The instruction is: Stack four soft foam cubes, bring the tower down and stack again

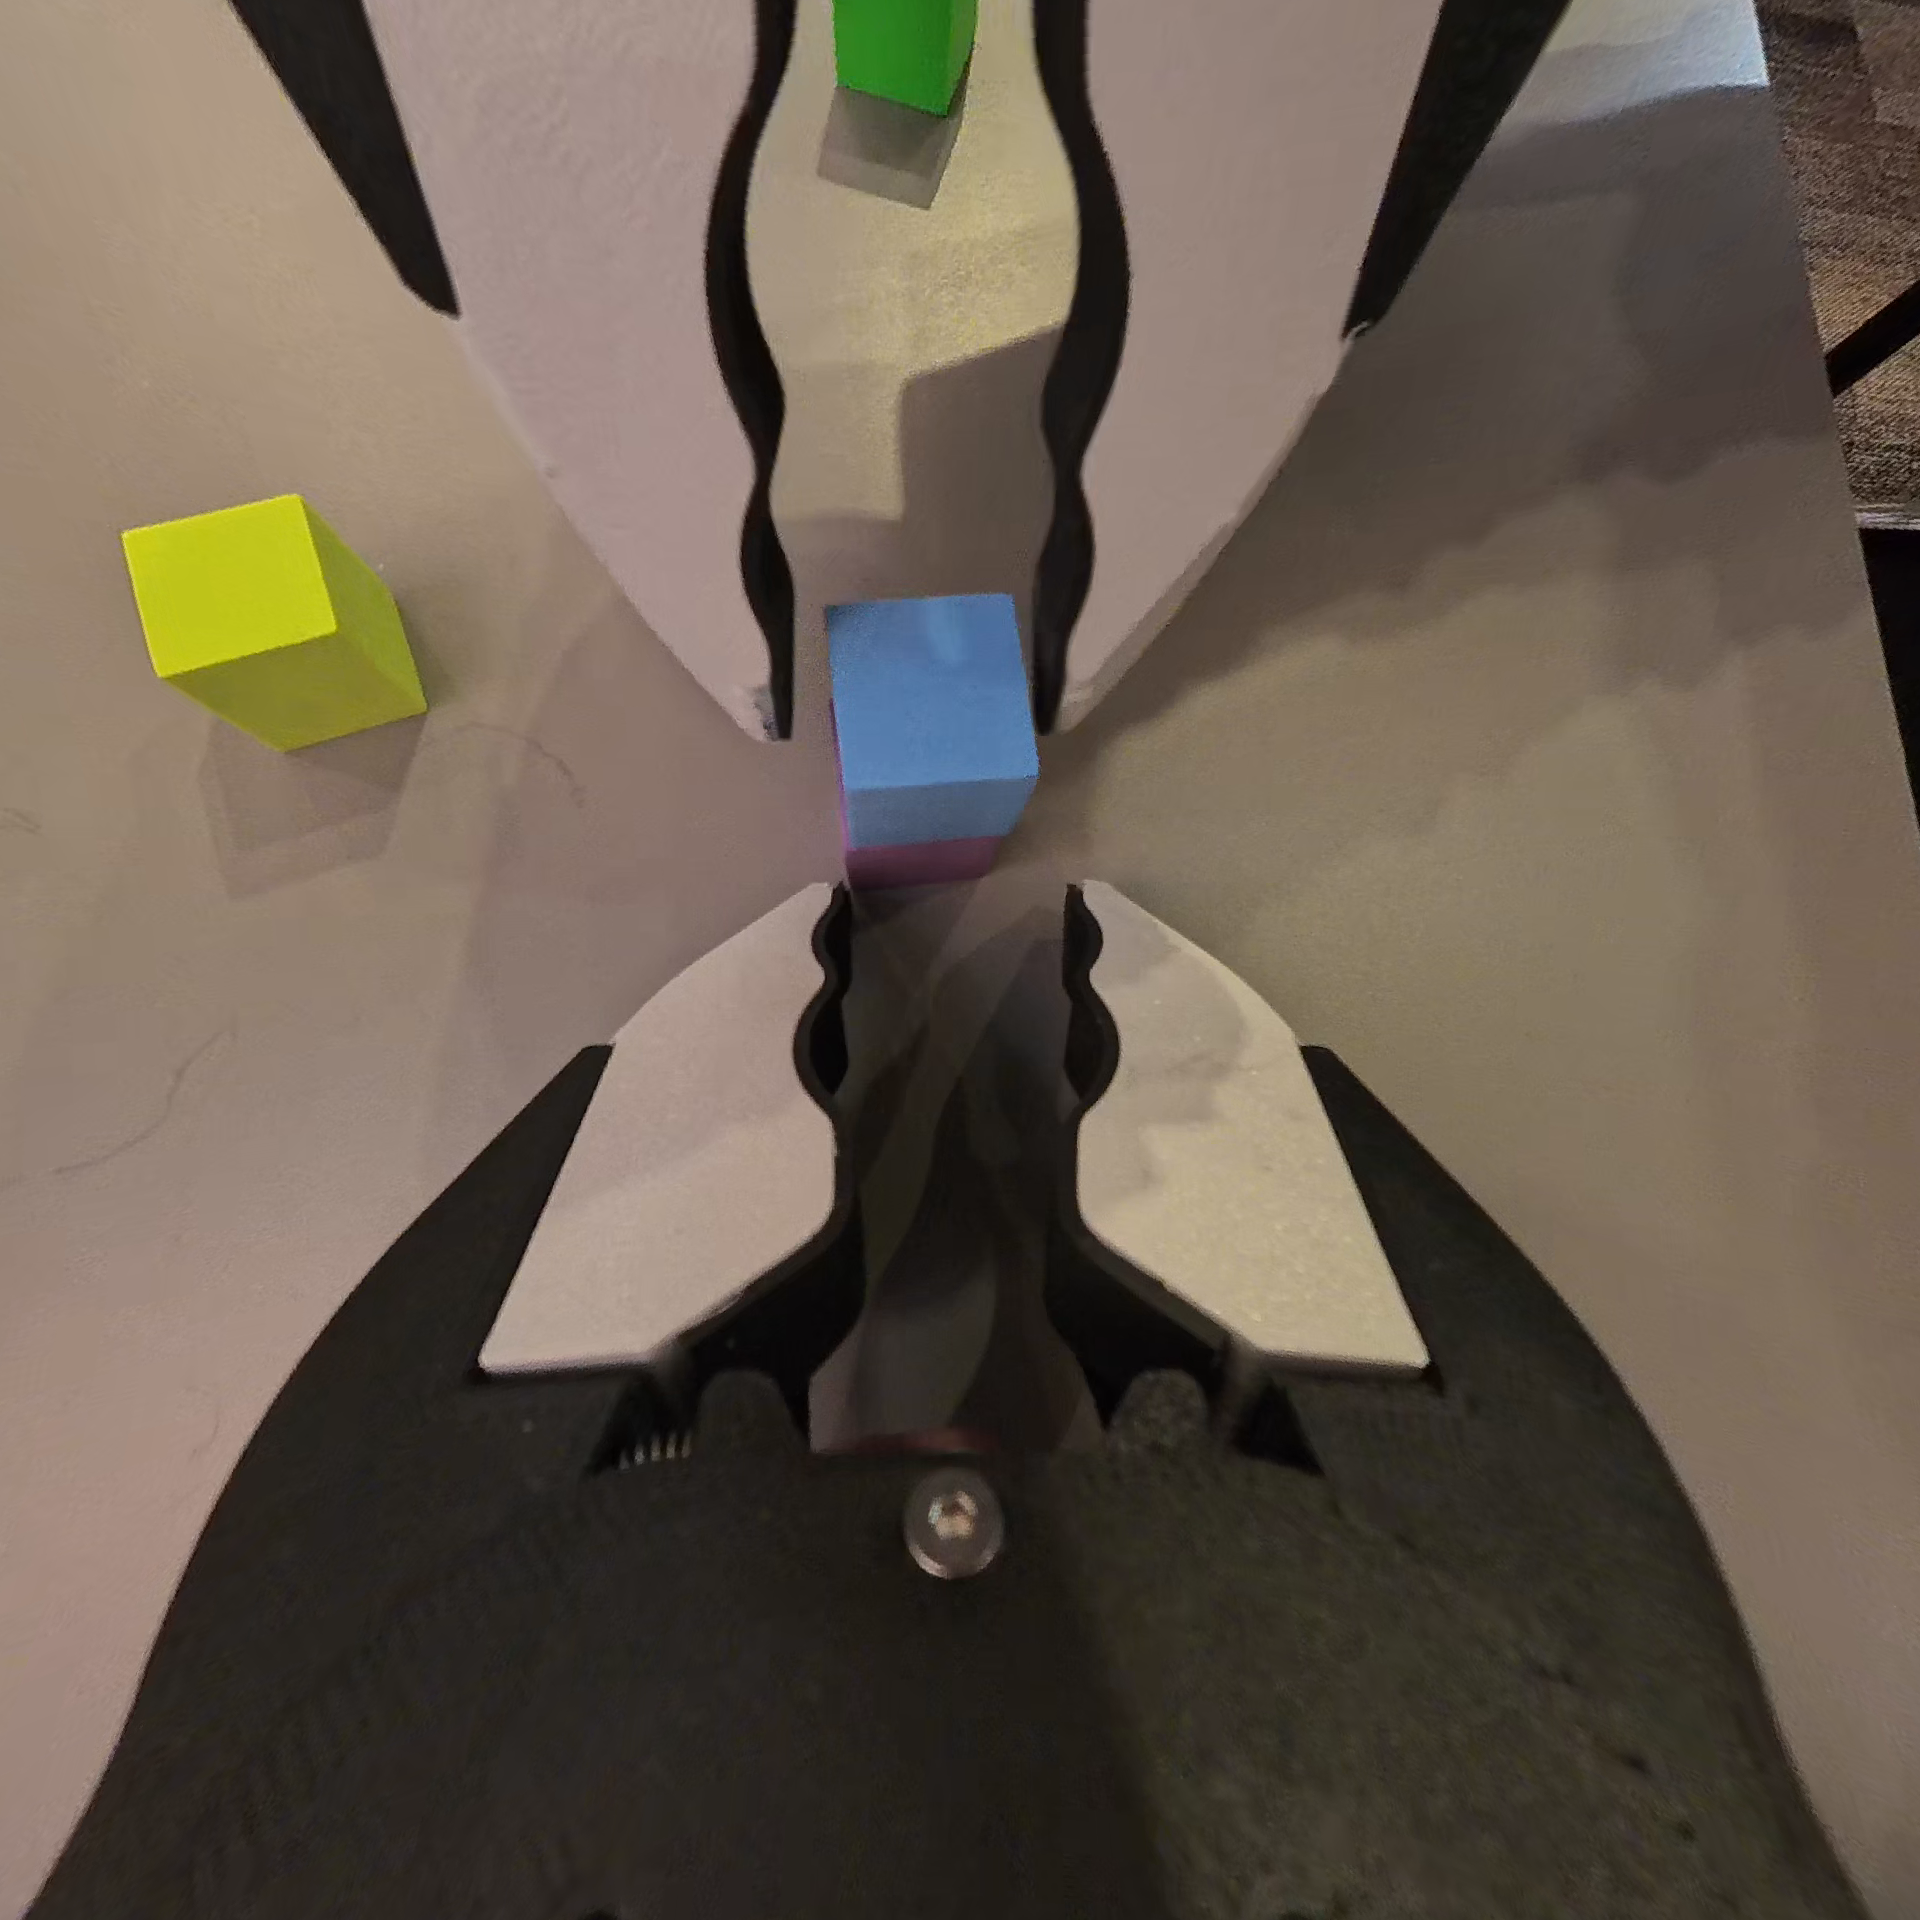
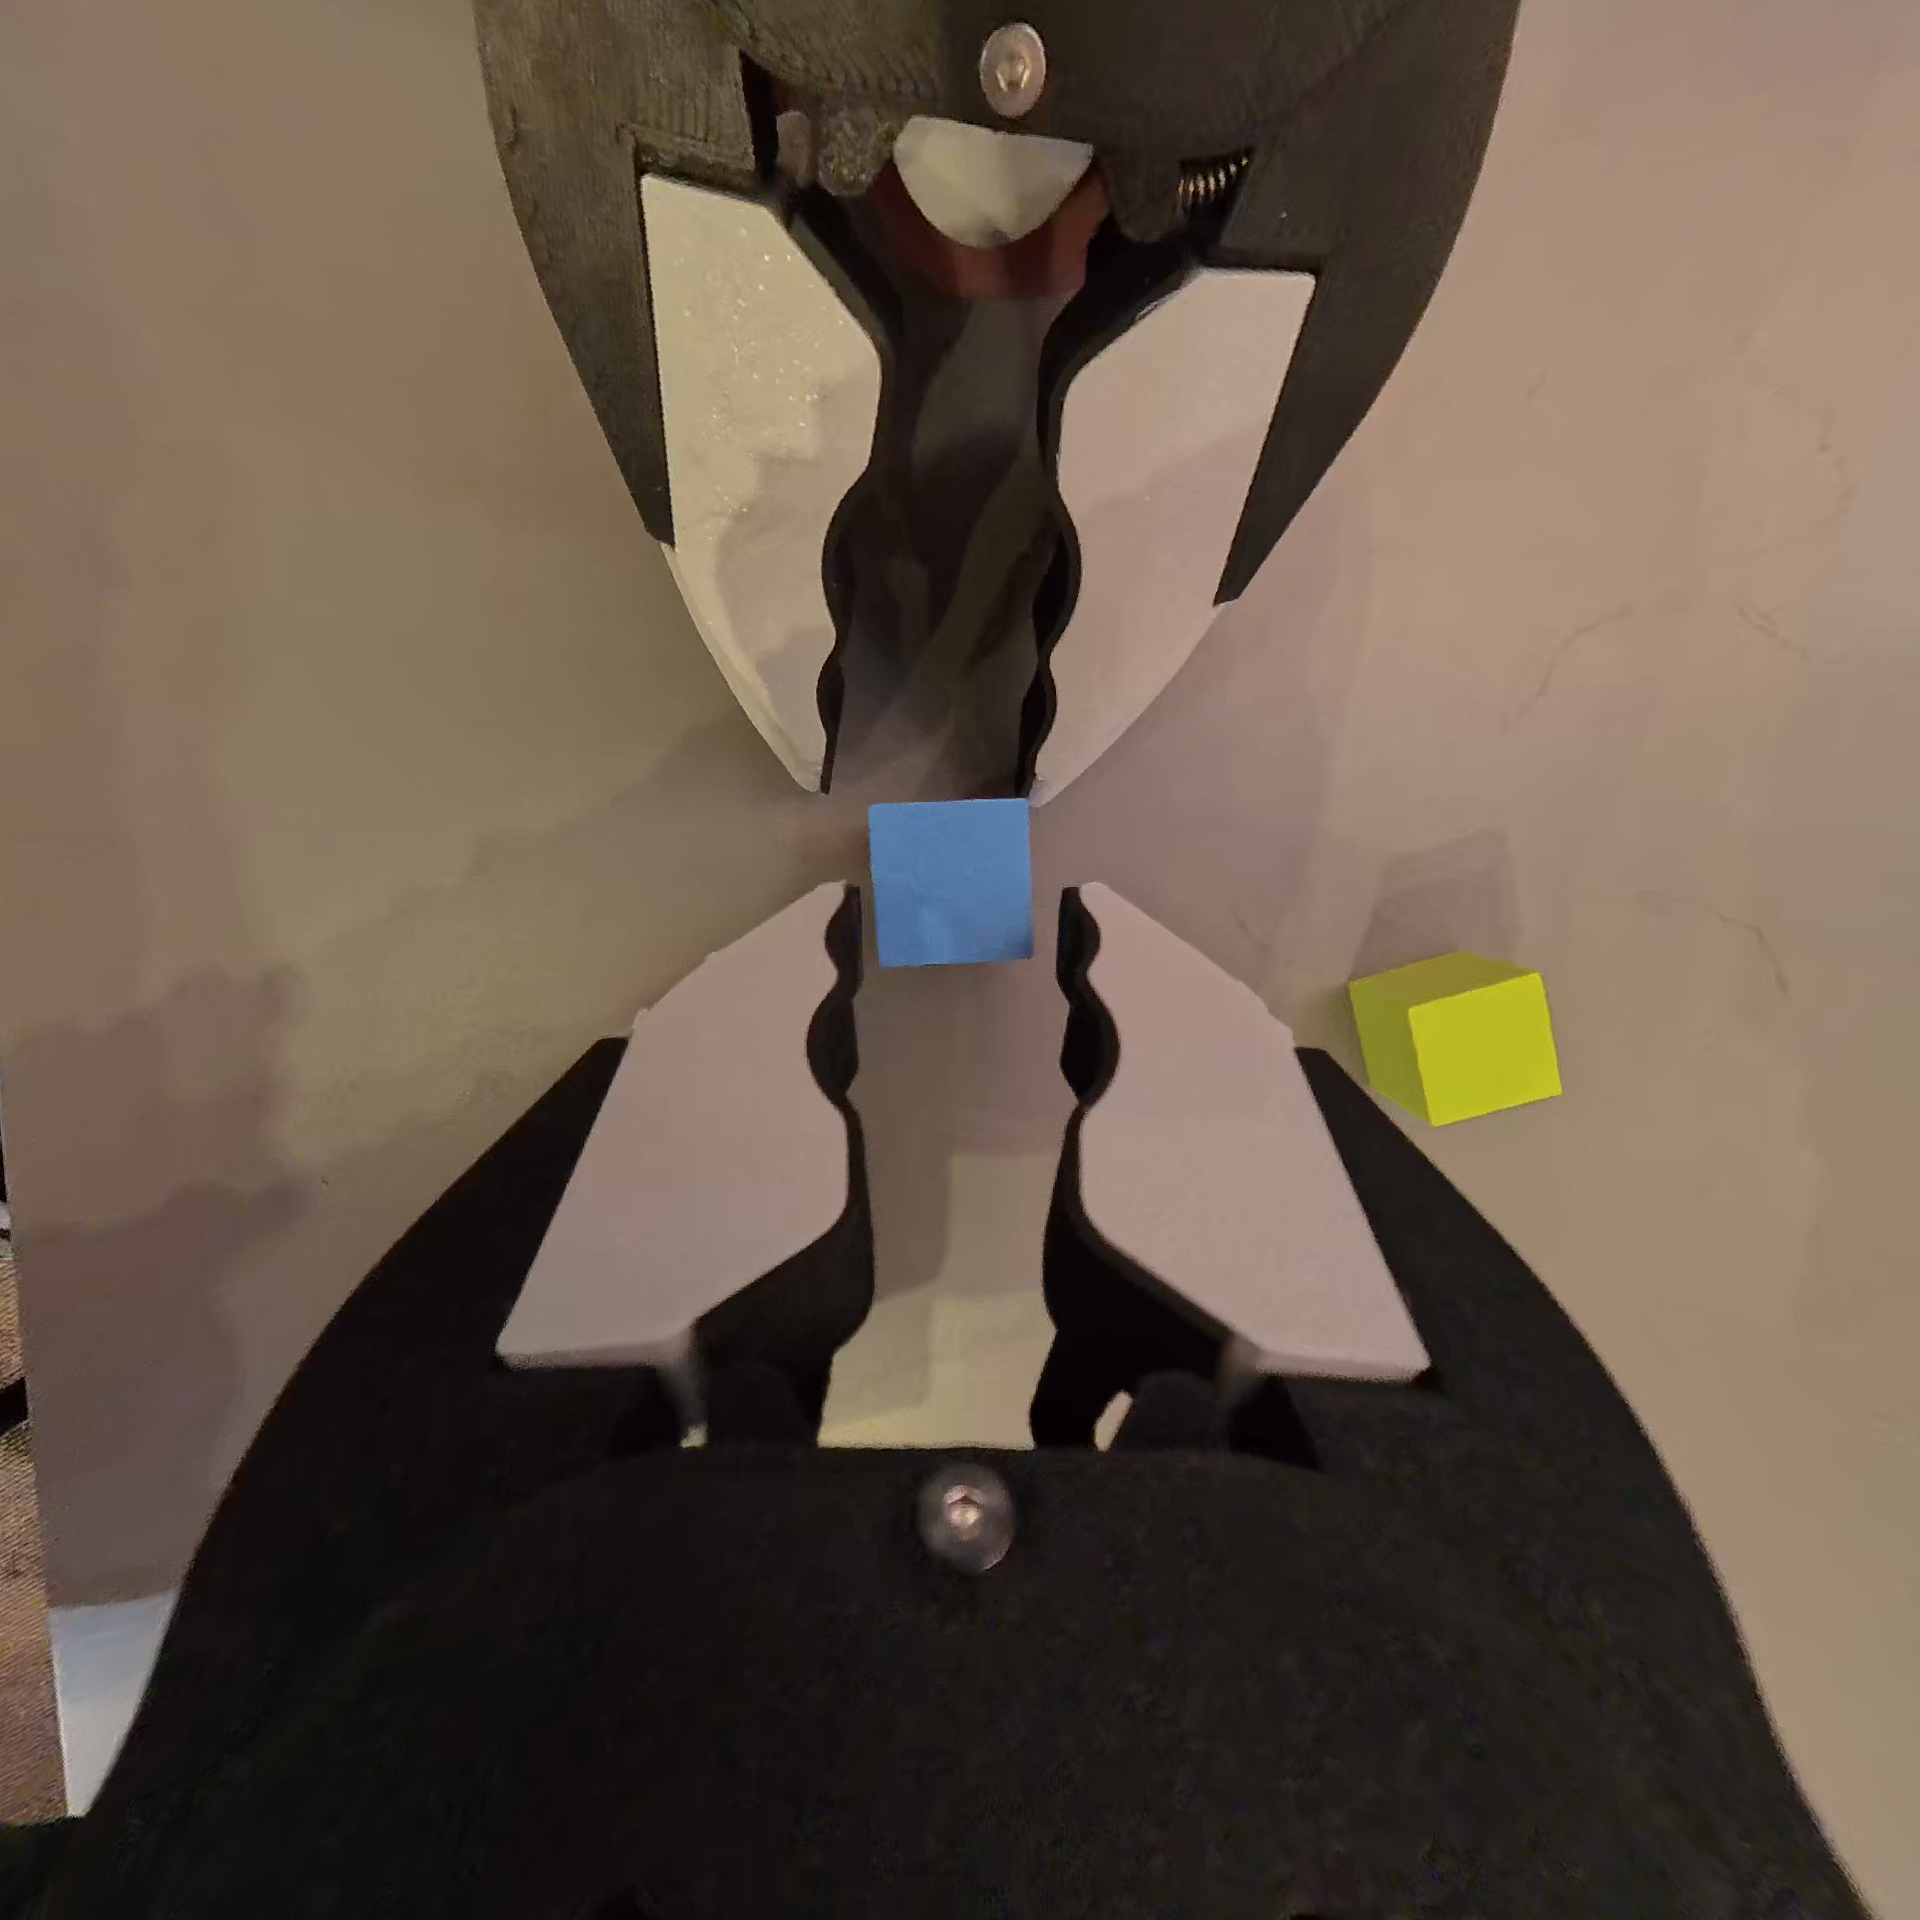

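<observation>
We have both tools nose to nose over a two-cube stack. Left tool has its jaws apart, tips short of the stack, nothing between the pads. Right tool is also apart: the blue cube sits between its fingertips with a visible gap on each side, so no clamp. Blue cube sits on a purple cube, faces nearly flush, blue twisted very slightly off the purple edge; the stack axis is vertical, and the cubes have no long axis of their own. In the right wrist view we look almost straight down and only the blue top face shows. Each tool stands right across the stack from the other, blocking that side. Outward: a yellow-green cube lies well apart on the surface, off to the left in the left wrist view, turned at an angle to the stack. A green cube sits farther off, seen between the right tool's fingers, cut by the frame edge. Cubes are matte foam with sharp edges and flat faces. Tool fingers are pale flat plates with black wavy inner pads on rough black bodies. The surface is smooth, pale, faintly scuffed; dark carpet beyond its edge.
</observation>
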Tool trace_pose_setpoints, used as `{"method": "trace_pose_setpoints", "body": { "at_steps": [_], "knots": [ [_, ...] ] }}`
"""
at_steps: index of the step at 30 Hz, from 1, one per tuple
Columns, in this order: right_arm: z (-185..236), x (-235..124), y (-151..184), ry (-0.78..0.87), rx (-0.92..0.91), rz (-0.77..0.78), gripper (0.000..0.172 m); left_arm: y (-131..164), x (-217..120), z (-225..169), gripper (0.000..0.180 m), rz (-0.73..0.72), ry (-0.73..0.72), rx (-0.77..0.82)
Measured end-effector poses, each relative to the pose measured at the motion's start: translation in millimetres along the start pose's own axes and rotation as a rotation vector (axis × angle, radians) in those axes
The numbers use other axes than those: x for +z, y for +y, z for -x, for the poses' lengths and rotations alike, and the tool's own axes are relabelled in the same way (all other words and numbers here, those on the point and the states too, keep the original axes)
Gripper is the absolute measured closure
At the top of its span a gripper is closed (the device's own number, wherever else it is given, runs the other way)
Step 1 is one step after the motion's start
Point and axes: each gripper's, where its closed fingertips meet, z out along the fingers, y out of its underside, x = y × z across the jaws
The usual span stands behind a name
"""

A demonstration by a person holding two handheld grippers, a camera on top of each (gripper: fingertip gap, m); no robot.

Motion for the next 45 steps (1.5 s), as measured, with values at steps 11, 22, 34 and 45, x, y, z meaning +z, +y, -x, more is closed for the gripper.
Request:
{"method": "trace_pose_setpoints", "body": {
  "at_steps": [11,22,34,45],
  "knots": [
    [-4,-55,58,0.130,0.201,0.035,0.115,-1,-1,0,0.140,-0.008,-0.006,0.003],
    [9,-64,165,0.200,0.378,0.135,0.122,0,0,1,0.141,-0.001,-0.013,0.001],
    [9,-68,89,0.170,0.221,-0.005,0.145,-1,1,2,0.142,-0.004,-0.018,-0.008],
    [-3,-42,-11,0.133,0.006,0.022,0.144,-5,-4,3,0.137,-0.051,-0.021,-0.017]
  ]
}}
